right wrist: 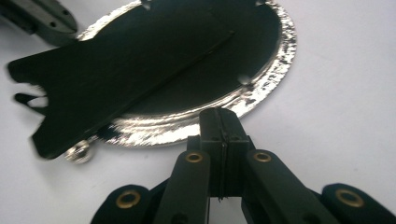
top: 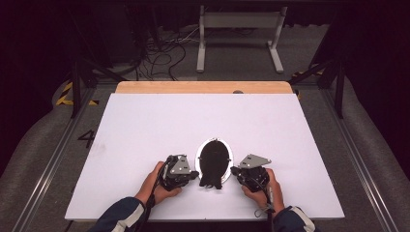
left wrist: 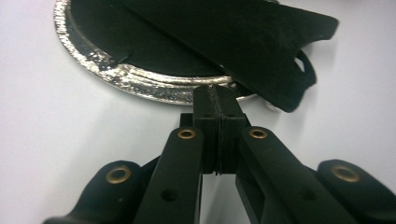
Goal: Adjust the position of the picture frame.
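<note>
An oval frame [top: 214, 163] with a silver rim [left wrist: 140, 84] lies flat on the white table, black back up. A black stand flap [left wrist: 243, 42] slants across that back and juts past the rim toward the near edge; it also appears in the right gripper view [right wrist: 107, 84]. My left gripper [top: 196, 175] is shut, its tips [left wrist: 215, 91] pressed together right at the rim's left side. My right gripper [top: 234, 170] is shut too, tips [right wrist: 223, 114] against the rim [right wrist: 275, 65] on the right side. Nothing shows between either pair of jaws. A hand holds each gripper.
The white table top [top: 193, 121] stretches wide to the far side, ending in a wooden strip [top: 203, 87]. Beyond it on the floor stand a white metal frame [top: 239, 29] and loose cables [top: 159, 53]. A small silver knob [right wrist: 79, 151] sits at the frame's near end.
</note>
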Demonstrator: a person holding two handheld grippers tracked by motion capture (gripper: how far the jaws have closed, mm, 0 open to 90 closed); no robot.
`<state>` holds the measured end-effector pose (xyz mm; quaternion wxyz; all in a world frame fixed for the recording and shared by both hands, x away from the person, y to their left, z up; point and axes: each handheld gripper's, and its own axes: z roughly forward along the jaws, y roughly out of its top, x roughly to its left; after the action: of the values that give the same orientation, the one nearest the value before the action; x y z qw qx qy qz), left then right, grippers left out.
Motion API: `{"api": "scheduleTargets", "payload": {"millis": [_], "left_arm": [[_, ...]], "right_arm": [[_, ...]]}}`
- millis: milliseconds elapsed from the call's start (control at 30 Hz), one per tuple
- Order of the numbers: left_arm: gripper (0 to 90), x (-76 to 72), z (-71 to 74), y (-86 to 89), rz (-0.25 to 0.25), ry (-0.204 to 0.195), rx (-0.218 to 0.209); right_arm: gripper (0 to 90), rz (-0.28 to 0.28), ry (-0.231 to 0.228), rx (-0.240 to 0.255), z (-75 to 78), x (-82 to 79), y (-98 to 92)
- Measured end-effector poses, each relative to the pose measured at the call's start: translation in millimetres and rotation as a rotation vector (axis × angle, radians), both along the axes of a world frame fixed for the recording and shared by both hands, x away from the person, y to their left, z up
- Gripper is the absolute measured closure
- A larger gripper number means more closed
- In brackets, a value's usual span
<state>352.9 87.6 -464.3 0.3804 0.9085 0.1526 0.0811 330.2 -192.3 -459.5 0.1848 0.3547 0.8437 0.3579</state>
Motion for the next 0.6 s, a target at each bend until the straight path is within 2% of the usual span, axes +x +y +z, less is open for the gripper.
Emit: {"api": "scheduleTargets", "payload": {"millis": [100, 200, 433, 600], "left_arm": [[88.8, 0.3, -0.3, 0.9, -0.014, 0.025, -0.014], [88.8, -0.4, -0.7, 0.0, -0.016, 0.031, -0.019], [89.9, -1.4, -1.2, -3.1, -0.01, 0.019, -0.02], [90.0, 0.3, -0.9, -3.8, -0.007, 0.021, -0.016]], "right_arm": [[90.0, 0.027, 0.006, 0.003, -0.2, -6.2, 1.5], [90.0, 0.047, 0.022, 0.016, 0.0, -10.5, 3.3], [90.0, 0.034, 0.021, 0.034, -1.3, -8.7, 5.0], [90.0, 0.025, 0.01, 0.018, -0.8, -6.4, 7.8]]}}
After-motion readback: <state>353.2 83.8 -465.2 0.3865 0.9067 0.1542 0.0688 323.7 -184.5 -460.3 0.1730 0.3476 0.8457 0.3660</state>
